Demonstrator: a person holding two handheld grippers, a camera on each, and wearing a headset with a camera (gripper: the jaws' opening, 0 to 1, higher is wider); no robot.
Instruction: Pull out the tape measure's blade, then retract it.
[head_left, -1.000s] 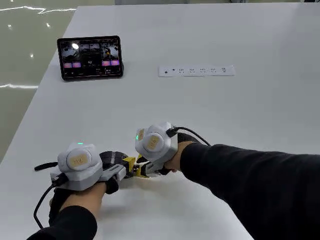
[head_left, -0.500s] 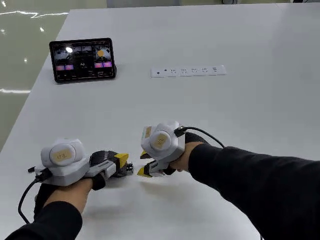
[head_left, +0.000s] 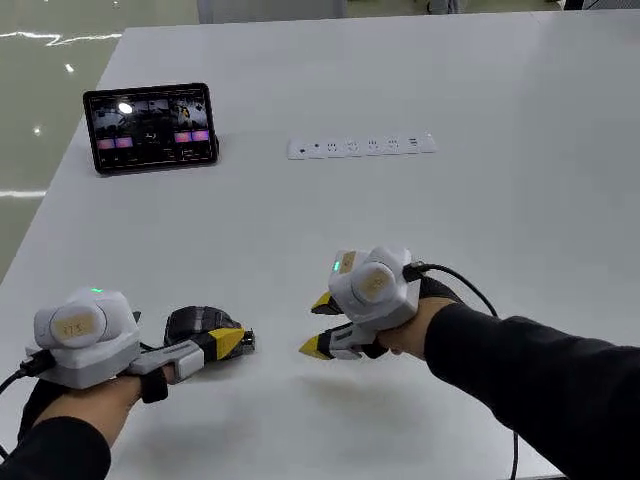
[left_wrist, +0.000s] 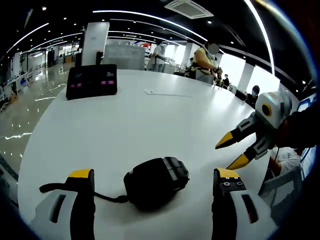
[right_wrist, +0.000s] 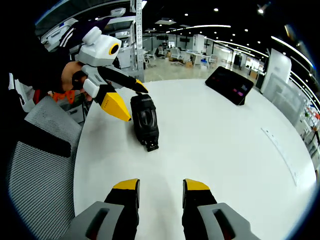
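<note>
White table (head_left: 500, 120), glossy floor (head_left: 30, 100)

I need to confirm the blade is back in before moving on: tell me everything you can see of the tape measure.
The tape measure is a compact, rounded black case, plastic by its look, with a ribbed grey patch. It lies on the white table with no blade drawn out. A thin black strap trails from it across the table. It sits between the open jaws of the left gripper, with gaps on both sides, so nothing seems to grip it.
</note>
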